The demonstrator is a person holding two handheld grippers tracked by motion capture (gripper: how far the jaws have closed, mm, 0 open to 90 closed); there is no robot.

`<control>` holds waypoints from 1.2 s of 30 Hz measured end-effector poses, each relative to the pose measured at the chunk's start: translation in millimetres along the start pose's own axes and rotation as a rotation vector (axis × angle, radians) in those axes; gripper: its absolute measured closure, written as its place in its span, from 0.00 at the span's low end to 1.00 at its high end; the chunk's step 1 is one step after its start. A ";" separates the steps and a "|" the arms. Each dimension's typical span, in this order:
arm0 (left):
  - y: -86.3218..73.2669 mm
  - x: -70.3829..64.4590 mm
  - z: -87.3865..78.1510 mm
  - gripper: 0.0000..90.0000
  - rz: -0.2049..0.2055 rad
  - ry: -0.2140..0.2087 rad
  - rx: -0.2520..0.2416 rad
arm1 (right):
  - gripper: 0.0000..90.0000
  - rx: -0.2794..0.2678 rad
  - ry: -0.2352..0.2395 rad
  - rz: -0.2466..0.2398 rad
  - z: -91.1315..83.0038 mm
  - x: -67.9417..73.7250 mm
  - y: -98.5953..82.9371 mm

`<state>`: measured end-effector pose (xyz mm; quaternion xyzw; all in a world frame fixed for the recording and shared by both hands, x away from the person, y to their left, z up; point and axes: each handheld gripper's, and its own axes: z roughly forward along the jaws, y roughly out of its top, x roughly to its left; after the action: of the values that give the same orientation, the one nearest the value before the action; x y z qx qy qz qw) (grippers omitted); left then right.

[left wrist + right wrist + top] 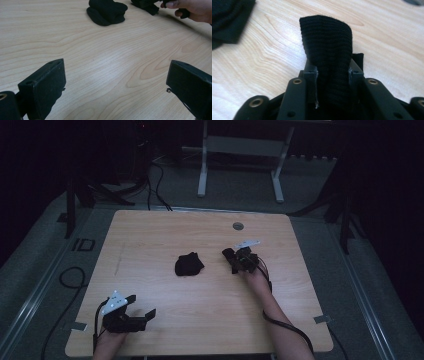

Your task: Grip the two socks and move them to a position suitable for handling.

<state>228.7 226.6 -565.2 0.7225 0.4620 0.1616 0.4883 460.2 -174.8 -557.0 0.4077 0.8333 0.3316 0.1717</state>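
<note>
- I am pinching a black knitted sock (327,50) in my right gripper (235,261), at the right of the wooden table (210,310); its jaws are pressing in on the cloth from both sides.
- In the right gripper view the sock is standing up out of the narrow gap between my fingers (310,72), its folded end curling over above their tips.
- A second dark bundle of cloth (189,264) is lying near the middle of the table, to the left of my right gripper and apart from it.
- My left gripper (141,306) is resting at the near left corner with its jaws spread wide, holding nothing.
- In the left gripper view bare wood is showing between my left fingers (47,82), and the bundle (107,12) is lying well ahead of them.
</note>
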 end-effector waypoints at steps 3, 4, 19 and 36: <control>-0.1 0.6 0.4 0.03 -0.001 -0.002 0.002 | 0.79 0.006 0.011 0.004 -6.9 1.6 1.7; -0.1 0.9 0.7 0.03 0.000 -0.002 0.005 | 0.79 0.005 0.025 0.016 -9.9 2.4 2.0; 0.7 -2.4 1.5 0.03 0.005 -0.002 -0.003 | 0.80 -0.124 0.113 -0.114 -97.9 68.9 -21.6; 1.6 -10.0 9.9 0.03 0.029 -0.020 0.010 | 0.79 -0.017 0.211 -0.083 -75.6 93.3 -71.6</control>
<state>231.1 212.7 -566.3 0.7332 0.4474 0.1590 0.4868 320.8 -164.0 -553.6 0.3342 0.8601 0.3723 0.1000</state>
